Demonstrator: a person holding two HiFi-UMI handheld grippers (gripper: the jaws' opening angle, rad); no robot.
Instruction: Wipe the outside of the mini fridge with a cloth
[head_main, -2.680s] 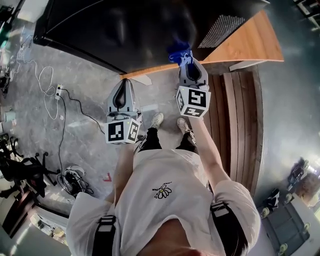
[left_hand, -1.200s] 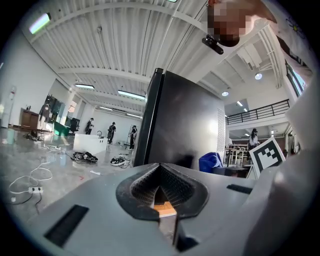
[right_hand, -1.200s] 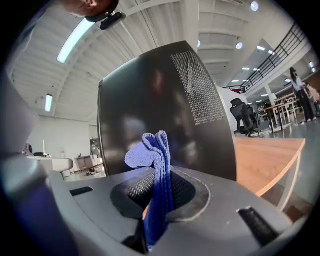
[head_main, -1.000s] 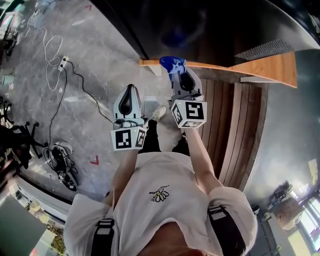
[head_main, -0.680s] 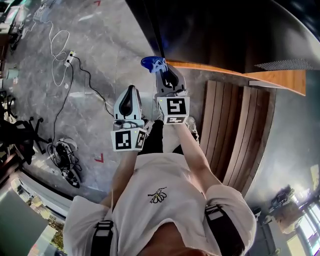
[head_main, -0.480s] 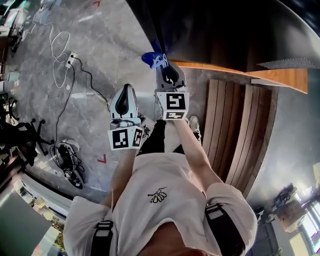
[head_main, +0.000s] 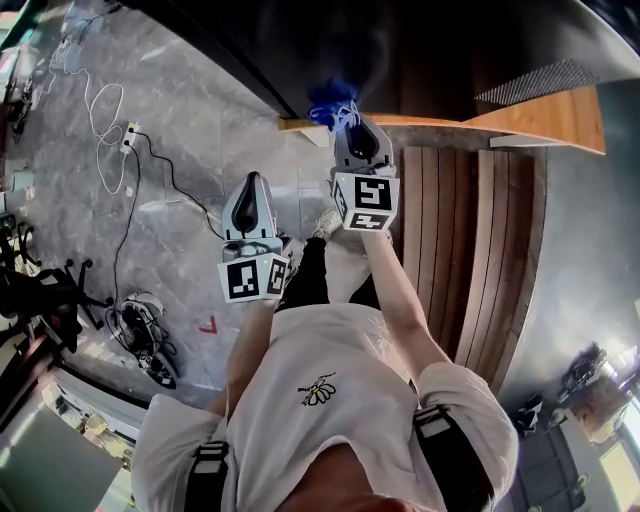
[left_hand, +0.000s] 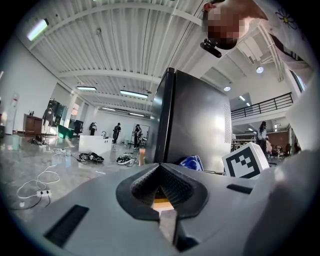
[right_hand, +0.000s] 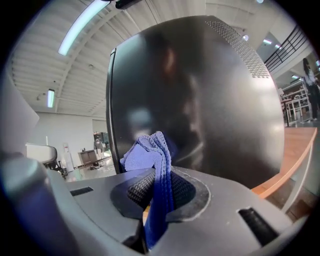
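The black mini fridge (head_main: 400, 45) stands on a wooden platform (head_main: 540, 115) at the top of the head view. My right gripper (head_main: 345, 125) is shut on a blue cloth (head_main: 330, 103), which bunches out past its tips against the fridge's lower front edge. In the right gripper view the cloth (right_hand: 150, 160) sticks up between the jaws close to the glossy fridge side (right_hand: 200, 100). My left gripper (head_main: 250, 195) hangs lower left over the floor, shut and holding nothing. In its own view the left gripper (left_hand: 161, 177) faces the fridge (left_hand: 195, 125) from its corner.
Grey stone floor lies to the left, with a white cable and power strip (head_main: 125, 135) and a pile of gear (head_main: 145, 325). Wooden slats (head_main: 470, 250) run down the right below the platform. The person's shoes (head_main: 325, 225) stand just under the grippers.
My right gripper has carried the cloth rightward and slightly up along the fridge's lower edge over the last half second, after sweeping left before. The left gripper has stayed about where it was.
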